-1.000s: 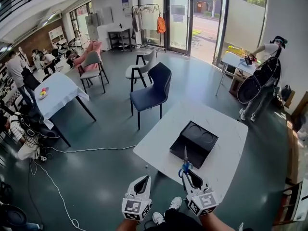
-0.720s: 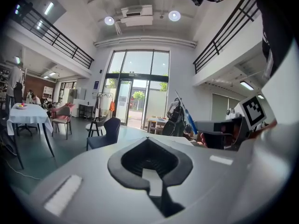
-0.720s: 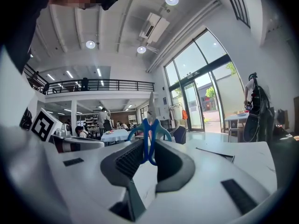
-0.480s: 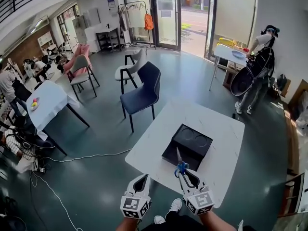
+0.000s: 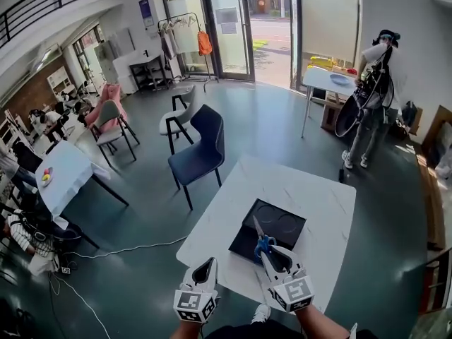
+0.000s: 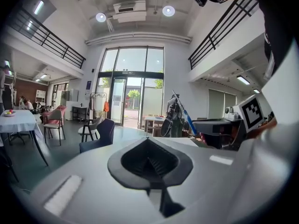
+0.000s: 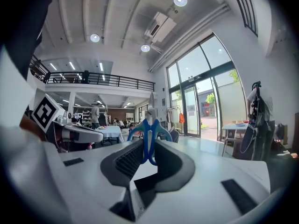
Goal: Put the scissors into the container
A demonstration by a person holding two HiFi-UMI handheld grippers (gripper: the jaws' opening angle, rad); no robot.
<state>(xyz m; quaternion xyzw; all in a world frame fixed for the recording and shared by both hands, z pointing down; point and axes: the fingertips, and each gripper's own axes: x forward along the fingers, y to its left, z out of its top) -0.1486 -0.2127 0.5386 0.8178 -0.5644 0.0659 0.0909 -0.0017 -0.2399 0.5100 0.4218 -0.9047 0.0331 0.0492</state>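
Head view: the scissors [image 5: 259, 241] are not yet in the black container [image 5: 286, 221] on the table [image 5: 325, 193]. They hang over its near edge, blades pointing away from the person, so lowering and release are left. Left gripper view: the left gripper [image 6: 149, 161] has its jaws together, empty. Right gripper view: the right gripper [image 7: 147, 155] stands partly open, clamping the blue handles, with the long axis along the jaws and the tips outward

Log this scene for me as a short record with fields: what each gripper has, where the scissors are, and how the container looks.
right gripper: shut on the blue handles of the scissors, blades pointing away from the person
left gripper: shut, holding nothing
container: black, on the white table, no scissors inside
scissors position: in the head view they overlap the container's near edge
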